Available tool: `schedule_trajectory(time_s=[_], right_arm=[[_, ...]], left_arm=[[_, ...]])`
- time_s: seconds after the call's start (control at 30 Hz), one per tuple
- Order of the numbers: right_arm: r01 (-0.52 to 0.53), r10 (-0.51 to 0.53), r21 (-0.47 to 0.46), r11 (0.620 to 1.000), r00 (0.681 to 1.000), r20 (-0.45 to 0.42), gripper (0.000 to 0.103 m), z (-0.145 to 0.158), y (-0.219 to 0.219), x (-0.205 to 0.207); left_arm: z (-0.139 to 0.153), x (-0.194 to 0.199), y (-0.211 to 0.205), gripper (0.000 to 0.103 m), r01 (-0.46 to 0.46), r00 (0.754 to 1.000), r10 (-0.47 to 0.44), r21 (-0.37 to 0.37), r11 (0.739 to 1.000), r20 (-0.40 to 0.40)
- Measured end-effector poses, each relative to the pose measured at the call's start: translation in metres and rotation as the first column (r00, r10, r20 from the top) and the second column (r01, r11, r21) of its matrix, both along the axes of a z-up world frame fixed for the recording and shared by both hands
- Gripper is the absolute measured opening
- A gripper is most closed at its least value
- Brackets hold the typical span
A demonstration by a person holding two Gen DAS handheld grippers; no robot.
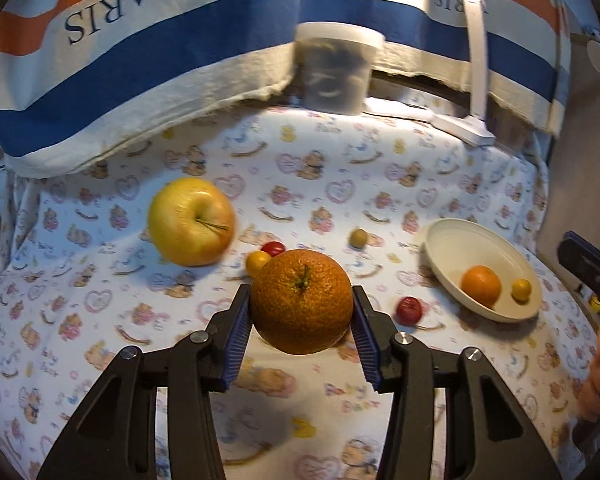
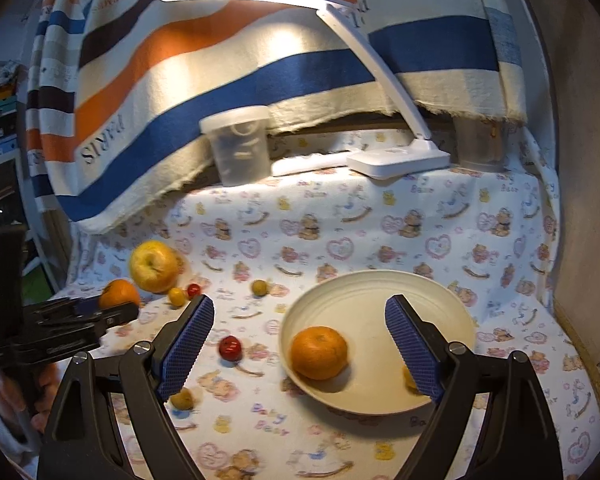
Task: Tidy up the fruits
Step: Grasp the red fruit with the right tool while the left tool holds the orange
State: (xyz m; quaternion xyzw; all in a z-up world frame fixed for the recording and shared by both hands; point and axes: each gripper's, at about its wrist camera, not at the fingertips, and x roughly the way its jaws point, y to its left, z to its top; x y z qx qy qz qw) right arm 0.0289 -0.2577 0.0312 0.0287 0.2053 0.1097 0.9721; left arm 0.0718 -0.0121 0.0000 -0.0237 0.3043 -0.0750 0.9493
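Orange [image 1: 302, 300], round, pebbled skin, green stem, in left claw [image 1: 301, 307]

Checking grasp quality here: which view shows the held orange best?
The left wrist view: the orange fills the centre, clamped between the left gripper pads, stem visible. The right wrist view shows it only small at the left edge, partly hidden behind that gripper.

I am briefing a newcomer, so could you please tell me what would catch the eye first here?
The large orange gripped between the left gripper fingers, lifted above the teddy-print cloth. Behind it to the left lies a yellow apple; to the right, a cream bowl holds a smaller orange, with the right gripper open over it.
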Motion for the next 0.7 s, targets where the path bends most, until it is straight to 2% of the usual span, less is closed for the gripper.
schedule_trajectory(time_s=[0.3,0.37,0.43,0.5,0.7], right_arm=[[-0.15,0.141,-0.059,0.987,0.981,-0.135,0.089,0.0,0.058,0.026],[-0.177,0.164,-0.053,0.983,0.967,-0.194,0.083,-0.005,0.071,0.039],[-0.196,0.179,-0.04,0.98,0.949,-0.261,0.071,-0.012,0.081,0.051],[-0.187,0.167,-0.035,0.982,0.935,-0.314,0.065,-0.02,0.087,0.063],[-0.144,0.079,-0.124,0.982,0.904,-0.421,0.049,-0.05,0.1,0.085]], left_arm=[[-0.01,0.013,0.015,0.046,-0.046,0.998,0.047,0.023,0.999,-0.036],[-0.011,0.013,0.017,0.046,-0.051,0.998,0.052,0.025,0.998,-0.04],[-0.01,0.014,0.019,0.046,-0.056,0.998,0.056,0.017,0.998,-0.041],[-0.008,0.014,0.022,0.046,-0.062,0.997,0.063,0.009,0.998,-0.038],[-0.005,0.015,0.027,0.046,-0.075,0.996,0.075,-0.003,0.997,-0.038]])
